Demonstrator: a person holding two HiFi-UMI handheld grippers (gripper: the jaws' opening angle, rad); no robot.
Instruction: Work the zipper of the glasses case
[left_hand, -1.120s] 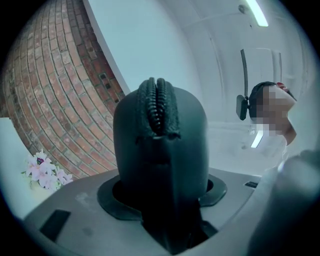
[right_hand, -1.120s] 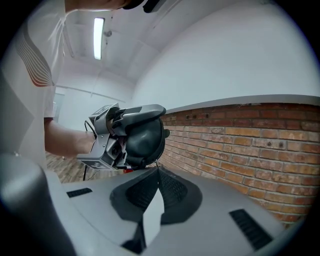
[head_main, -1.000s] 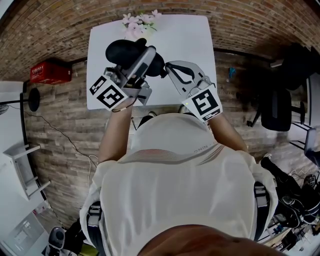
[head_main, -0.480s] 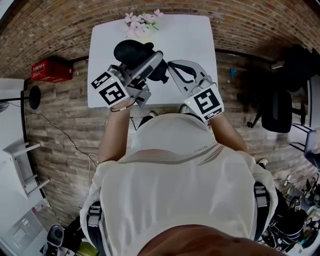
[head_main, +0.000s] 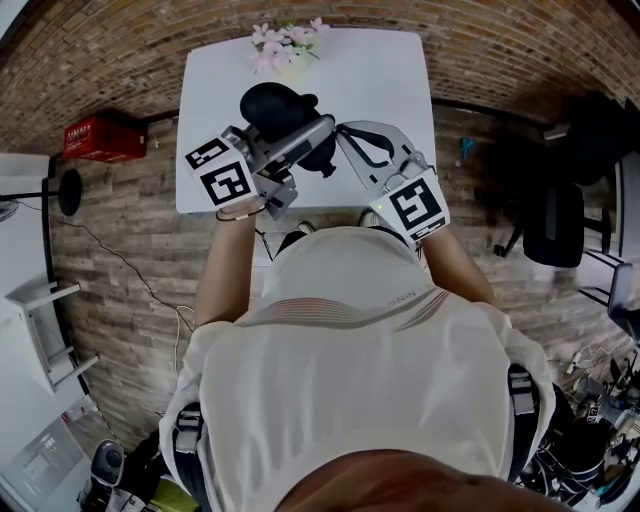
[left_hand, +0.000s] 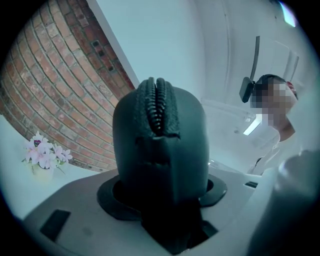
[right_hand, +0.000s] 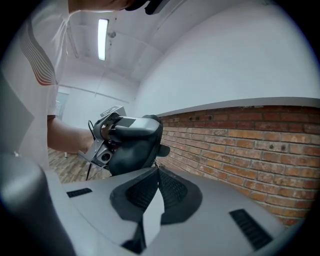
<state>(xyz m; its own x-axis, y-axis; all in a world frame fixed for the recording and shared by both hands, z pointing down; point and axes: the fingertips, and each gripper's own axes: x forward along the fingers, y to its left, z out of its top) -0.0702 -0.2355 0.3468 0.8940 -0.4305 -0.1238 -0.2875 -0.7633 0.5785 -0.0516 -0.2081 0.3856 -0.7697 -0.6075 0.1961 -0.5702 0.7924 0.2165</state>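
Left tool (head_main: 305, 138) is clamped on the black glasses case (left_hand: 160, 145), whose long axis points out along it toward the flowers (head_main: 283, 42). Right tool (right_hand: 157, 170) is pinched together at the case's end, above the white counter (head_main: 380, 70).

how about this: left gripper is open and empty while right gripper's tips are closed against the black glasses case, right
No. The left gripper is not open and empty: the left gripper view shows it shut on the black glasses case. The right gripper does have its tips closed against the case.

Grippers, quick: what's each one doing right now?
Left gripper: closed on the glasses case.
Right gripper: closed, tips together right by the case; whether they pinch the zipper pull cannot be told.
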